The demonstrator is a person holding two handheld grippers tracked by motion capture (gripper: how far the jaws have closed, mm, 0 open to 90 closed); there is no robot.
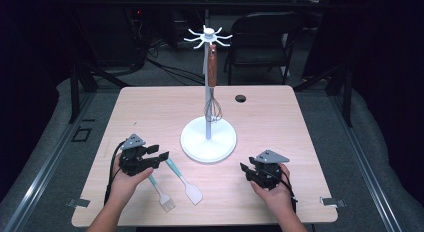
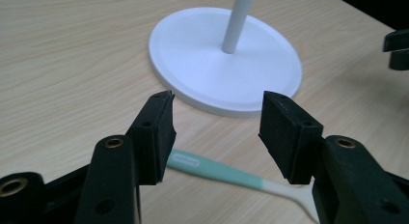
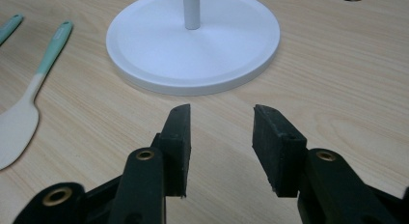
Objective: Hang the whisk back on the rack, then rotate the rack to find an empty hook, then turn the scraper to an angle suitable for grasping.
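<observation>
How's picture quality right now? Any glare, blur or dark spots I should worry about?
High view: table evenly lit, surroundings nearly black, whisk soft. Left gripper view: spatula handle sharp, no glare, stand base bright. Right gripper view: jaws slightly soft, wood grain clear.

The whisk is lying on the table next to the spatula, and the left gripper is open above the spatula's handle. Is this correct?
Not quite. The whisk is not lying on the table; it hangs from the white stand, as the high view shows. The rest holds: the left gripper is open above the spatula handle.

Dark room, black chair (image 1: pixel 265 37) behind wooden table (image 1: pixel 150 107)
</observation>
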